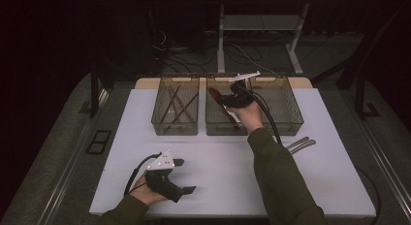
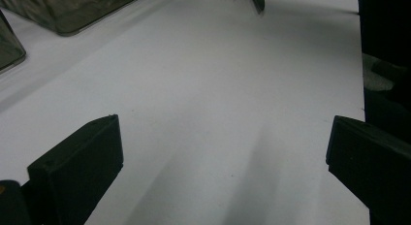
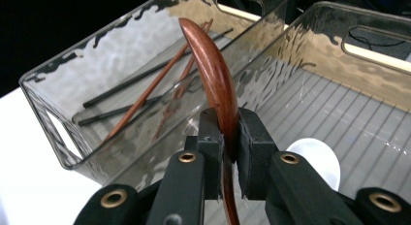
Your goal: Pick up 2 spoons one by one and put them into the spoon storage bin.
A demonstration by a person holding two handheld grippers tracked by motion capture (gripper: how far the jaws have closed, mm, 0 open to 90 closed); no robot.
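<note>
Centre of frame, curved reddish-brown wooden spoon (image 3: 213,74) clamped between right gripper (image 3: 230,137) pads, above clear ribbed plastic bin (image 3: 339,113); lower left, left gripper (image 1: 183,176) gaping, empty.

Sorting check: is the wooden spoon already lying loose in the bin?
No, the right gripper is clamped on the wooden spoon above the bin.

The spoon (image 3: 213,74) is glossy reddish-brown; the bins (image 3: 300,55) are clear, smoky grey with a wavy pattern; the table (image 1: 223,157) is plain white; the grippers (image 3: 228,137) are black.
</note>
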